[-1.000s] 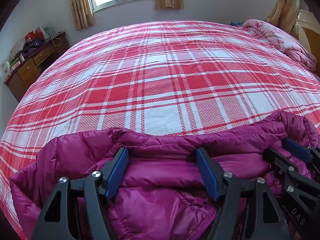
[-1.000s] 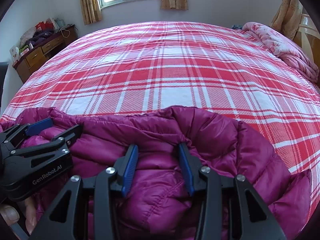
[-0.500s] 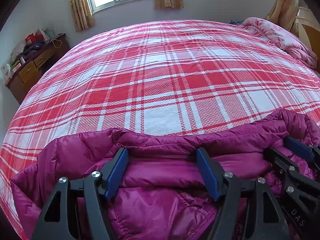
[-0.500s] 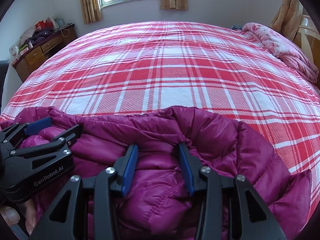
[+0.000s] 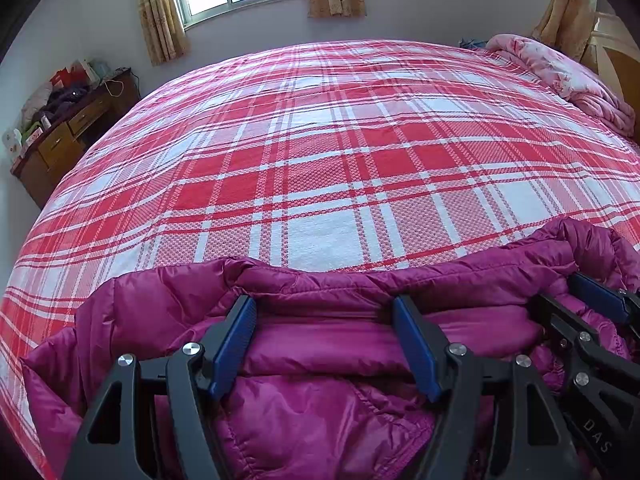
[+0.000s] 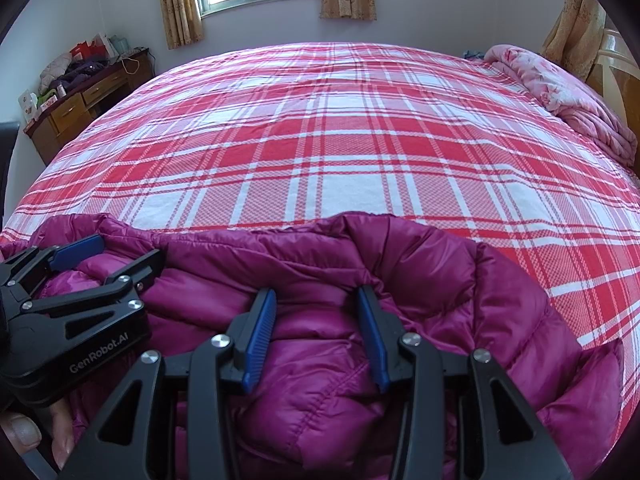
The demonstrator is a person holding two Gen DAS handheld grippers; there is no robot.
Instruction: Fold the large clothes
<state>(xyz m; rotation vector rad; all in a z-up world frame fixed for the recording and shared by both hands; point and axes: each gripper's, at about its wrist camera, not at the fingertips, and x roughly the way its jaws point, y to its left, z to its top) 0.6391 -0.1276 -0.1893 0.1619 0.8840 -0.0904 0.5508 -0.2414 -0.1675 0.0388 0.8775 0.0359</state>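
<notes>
Magenta puffer jacket [image 5: 328, 412] bunched on plaid bed, left gripper [image 5: 324, 312] and right gripper [image 6: 316, 300] each clamping its folds.

both grippers angled down side by side, left gripper [image 5: 324, 340] and right gripper [image 6: 316, 332] jaws apart

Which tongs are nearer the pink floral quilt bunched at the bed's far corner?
Right. The right tongs sit on the jacket toward the quilt; the left tongs are beyond them, farther away.

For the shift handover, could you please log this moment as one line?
item: magenta puffer jacket bunched on plaid bed | left gripper: jacket fold between fingers | right gripper: same | fold: not done
</notes>
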